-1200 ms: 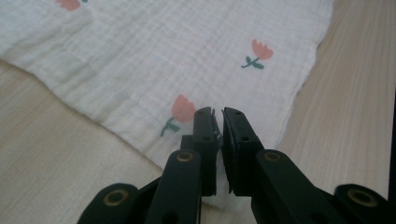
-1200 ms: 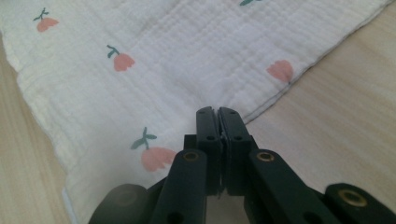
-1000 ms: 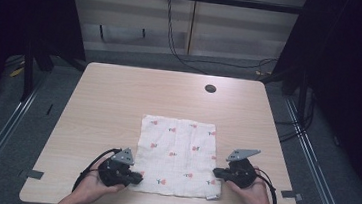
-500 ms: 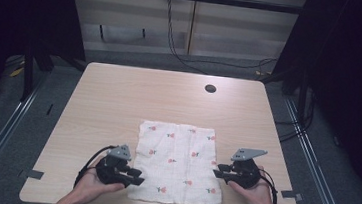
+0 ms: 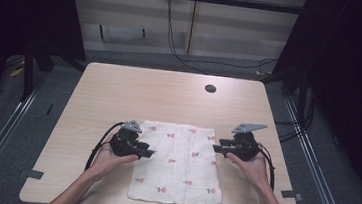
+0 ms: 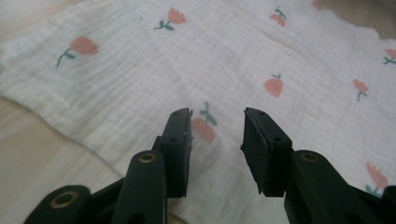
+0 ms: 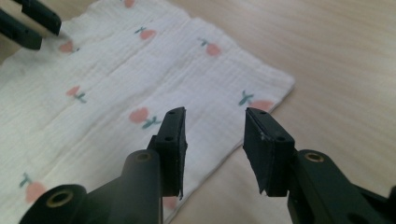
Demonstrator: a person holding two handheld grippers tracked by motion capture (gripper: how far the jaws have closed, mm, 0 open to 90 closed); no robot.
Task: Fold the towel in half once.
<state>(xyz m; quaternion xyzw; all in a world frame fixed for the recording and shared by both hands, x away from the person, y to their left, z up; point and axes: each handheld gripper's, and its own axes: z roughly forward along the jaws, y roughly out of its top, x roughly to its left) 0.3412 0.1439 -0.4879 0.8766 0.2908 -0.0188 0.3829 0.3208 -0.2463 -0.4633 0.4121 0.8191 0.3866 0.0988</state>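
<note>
Moved up along the cloth (image 5: 175, 163) since a second ago: both grippers, from its near corners toward its far half, and the cloth lying longer front to back now. Left gripper (image 5: 148, 153) over the left edge, jaws apart with nothing between them, a pink flower of the print just under the gap in the left gripper view (image 6: 217, 135). Right gripper (image 5: 216, 148) at the right edge near the far right corner, jaws apart too and holding nothing, cloth edge right below them in the right gripper view (image 7: 215, 140). White muslin cloth with small pink flowers, flat on the wooden table (image 5: 119, 91), near the front edge, between the two hands. Dark round hole (image 5: 210, 89) well apart, farther back. Looks like letting go after a pull or a fold; next, probably pinching the far corners to fold again.
</note>
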